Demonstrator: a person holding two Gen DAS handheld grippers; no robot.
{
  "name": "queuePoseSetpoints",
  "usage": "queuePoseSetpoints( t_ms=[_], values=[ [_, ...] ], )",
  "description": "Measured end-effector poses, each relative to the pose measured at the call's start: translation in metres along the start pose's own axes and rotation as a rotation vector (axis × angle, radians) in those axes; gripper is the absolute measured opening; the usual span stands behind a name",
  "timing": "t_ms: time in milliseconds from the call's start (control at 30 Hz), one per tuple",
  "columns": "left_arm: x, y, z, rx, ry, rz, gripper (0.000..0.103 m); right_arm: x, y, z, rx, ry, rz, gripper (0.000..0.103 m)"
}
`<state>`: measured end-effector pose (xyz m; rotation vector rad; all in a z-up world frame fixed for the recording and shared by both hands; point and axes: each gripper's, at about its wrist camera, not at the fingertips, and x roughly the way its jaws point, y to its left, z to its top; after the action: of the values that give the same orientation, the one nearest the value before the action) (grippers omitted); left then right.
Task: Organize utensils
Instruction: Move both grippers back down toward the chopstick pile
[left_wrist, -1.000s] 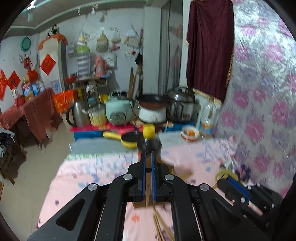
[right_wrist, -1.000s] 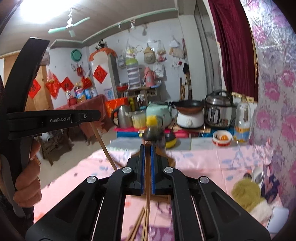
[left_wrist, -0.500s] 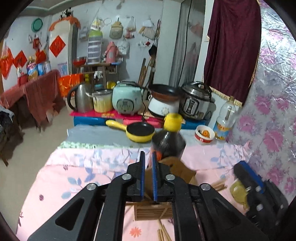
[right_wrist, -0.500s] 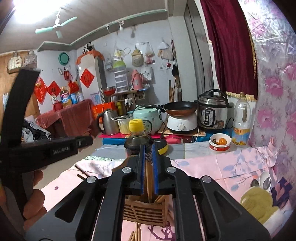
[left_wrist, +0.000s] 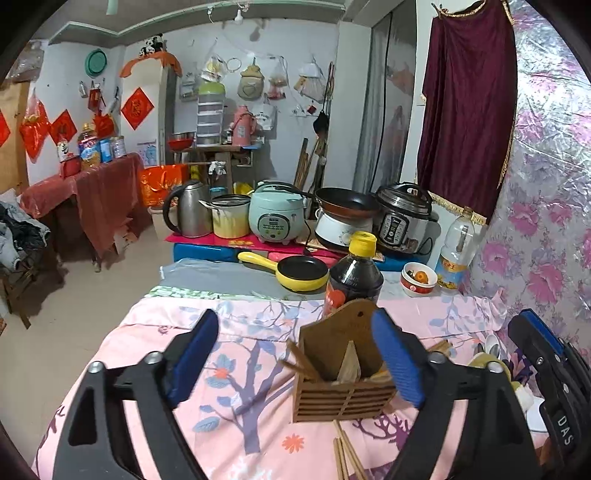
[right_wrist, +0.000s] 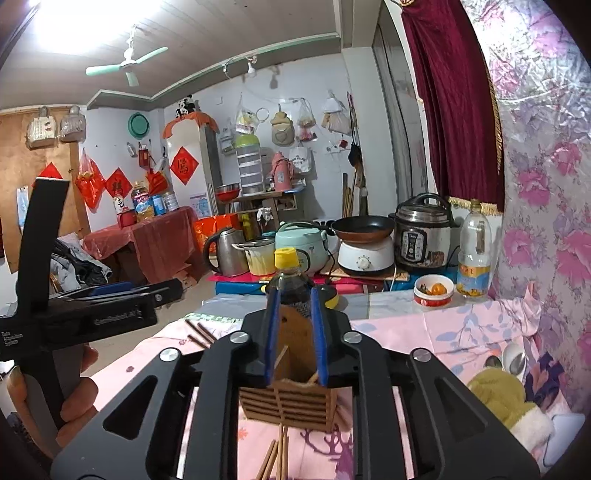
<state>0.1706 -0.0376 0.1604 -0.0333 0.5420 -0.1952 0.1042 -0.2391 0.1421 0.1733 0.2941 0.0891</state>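
Note:
A slatted wooden utensil holder (left_wrist: 341, 395) stands on the pink flowered tablecloth (left_wrist: 240, 424), with chopsticks (left_wrist: 301, 363) sticking out of it. My left gripper (left_wrist: 295, 362) is wide open and empty, its fingers to either side above the holder. My right gripper (right_wrist: 295, 332) is partly open and empty, right over the holder (right_wrist: 286, 404). Loose chopsticks lie in front of the holder (left_wrist: 345, 458) and in the right wrist view (right_wrist: 275, 458). More chopsticks (right_wrist: 199, 332) lie at the table's far left.
A dark sauce bottle (left_wrist: 354, 280) with a yellow cap stands just behind the holder. A yellow pan (left_wrist: 301, 271), a small bowl (left_wrist: 419, 278) and a clear bottle (left_wrist: 454, 254) stand farther back. A yellow plush thing (right_wrist: 506, 402) and spoons (right_wrist: 511, 356) lie at right.
Both grippers held chopsticks over the holder and have opened, the left wide, the right a little. The chopsticks now stand in the holder. Both views have come closer to the holder.

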Motion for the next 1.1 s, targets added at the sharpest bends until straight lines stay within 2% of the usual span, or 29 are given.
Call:
queuePoseSetpoints(
  t_ms=[67,200,267,333,433,533,567,633,700,767,933,1100],
  values=[
    [-0.011,0.002,-0.008,-0.001,0.002,0.001,0.09,-0.009,-0.002,-0.004,0.005,0.008,0.001,0.024],
    [-0.033,0.003,-0.032,0.012,0.021,-0.003,0.096,-0.038,-0.007,-0.015,0.022,0.023,-0.002,0.039],
    [-0.038,0.002,-0.047,0.016,0.034,-0.006,0.097,-0.052,-0.01,-0.026,0.03,0.046,0.008,0.043],
    [-0.041,0.001,-0.071,0.03,0.061,-0.013,0.097,-0.061,-0.014,-0.04,0.037,0.069,0.015,0.056],
    [-0.03,0.0,-0.116,0.064,0.142,-0.027,0.097,-0.065,-0.018,-0.069,0.019,0.125,0.007,0.065],
    [-0.005,0.004,-0.157,0.08,0.236,-0.008,0.097,-0.055,-0.03,-0.108,0.015,0.206,-0.018,0.066],
    [0.007,0.006,-0.168,0.087,0.289,-0.008,0.097,-0.05,-0.033,-0.116,0.017,0.238,-0.024,0.066],
    [0.021,0.01,-0.182,0.089,0.365,-0.017,0.097,-0.032,-0.042,-0.134,0.033,0.346,-0.04,0.066],
    [0.03,0.011,-0.189,0.076,0.415,-0.041,0.097,-0.022,-0.045,-0.143,0.051,0.4,-0.027,0.066],
    [0.032,0.01,-0.192,0.077,0.43,-0.065,0.097,-0.02,-0.043,-0.147,0.046,0.42,-0.014,0.066],
    [0.031,-0.001,-0.203,0.135,0.438,-0.05,0.097,-0.022,-0.032,-0.152,0.016,0.434,0.023,0.066],
    [0.032,0.0,-0.208,0.113,0.498,-0.109,0.097,-0.019,-0.035,-0.154,0.034,0.451,0.024,0.066]
  ],
)
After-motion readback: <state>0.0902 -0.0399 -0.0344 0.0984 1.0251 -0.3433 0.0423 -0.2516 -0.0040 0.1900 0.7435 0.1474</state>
